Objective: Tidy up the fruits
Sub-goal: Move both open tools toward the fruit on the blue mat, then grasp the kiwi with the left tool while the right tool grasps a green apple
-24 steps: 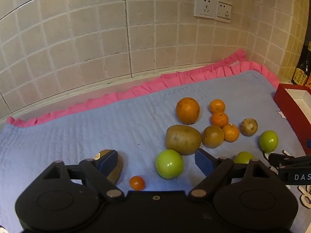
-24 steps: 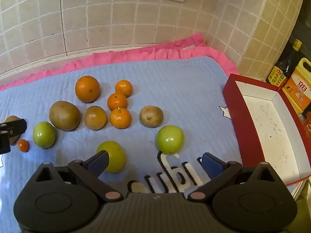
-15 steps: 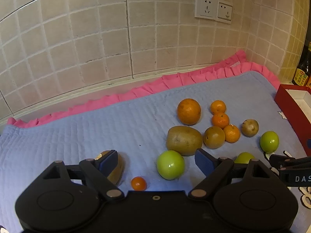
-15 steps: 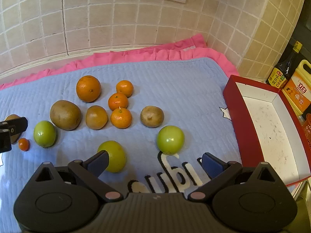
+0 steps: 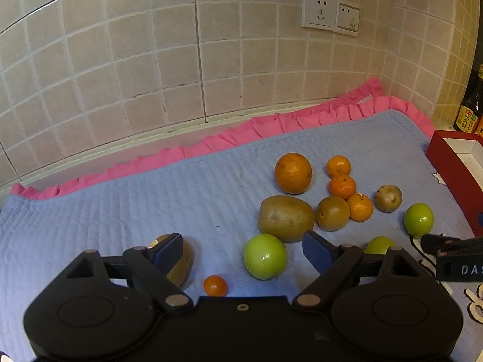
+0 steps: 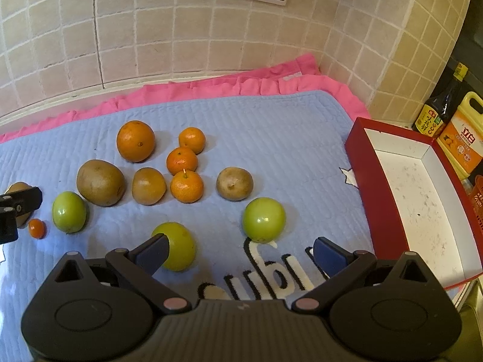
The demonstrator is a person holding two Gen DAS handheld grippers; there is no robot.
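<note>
— Two grippers, left (image 5: pixel 243 249) and right (image 6: pixel 238 252), jaws apart, nothing held?
— Yes. The fruits (image 6: pixel 182 161) lie loose on the quilt (image 6: pixel 271 126); the box (image 6: pixel 419 208) waits beside, probably for them.

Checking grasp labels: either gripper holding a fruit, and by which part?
Nothing held. Left gripper and right gripper both hang open over the mat; all fruit lies loose.
</note>
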